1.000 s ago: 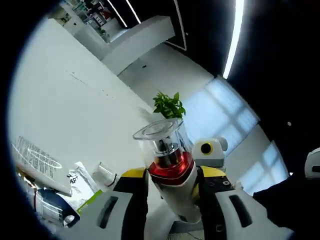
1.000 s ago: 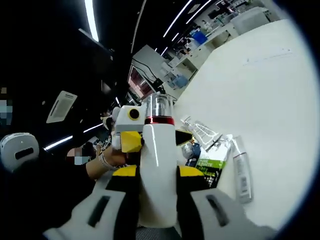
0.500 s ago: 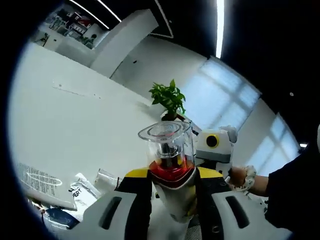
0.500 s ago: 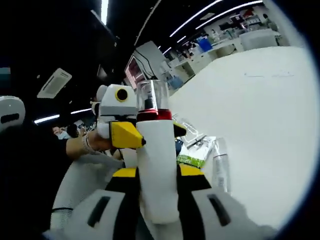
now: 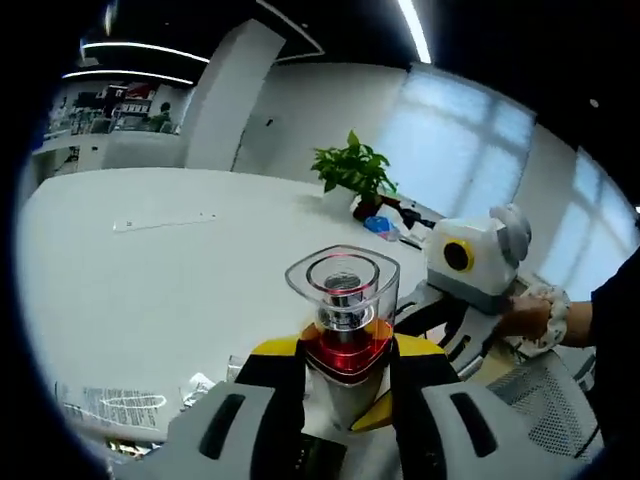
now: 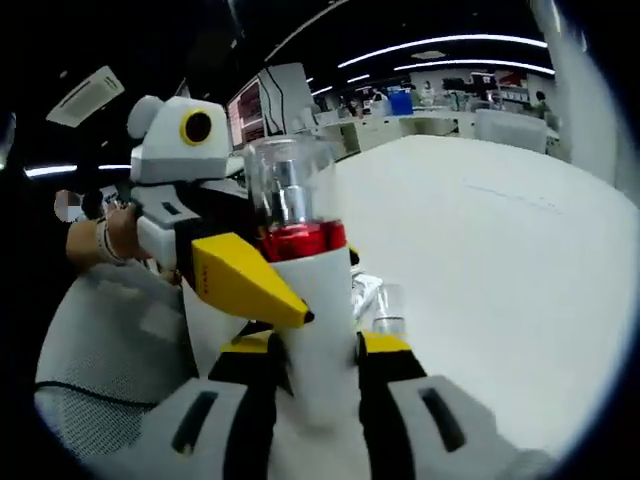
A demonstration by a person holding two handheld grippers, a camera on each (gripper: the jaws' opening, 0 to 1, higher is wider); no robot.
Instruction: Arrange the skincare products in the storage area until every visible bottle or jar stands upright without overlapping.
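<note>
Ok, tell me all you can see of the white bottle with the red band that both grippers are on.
The bottle has a glossy white body, a shiny red collar and a clear plastic cap over a silver pump head. It looks like smooth plastic and is capped. It is held off the white table, roughly in line with the jaws of both grippers. The right gripper clamps its white body; the left gripper clamps it just below the red collar. Nothing else touches it.

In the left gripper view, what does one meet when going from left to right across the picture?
Printed packet → white bottle with red band and clear cap between the left gripper → right gripper → person's hand.
</note>
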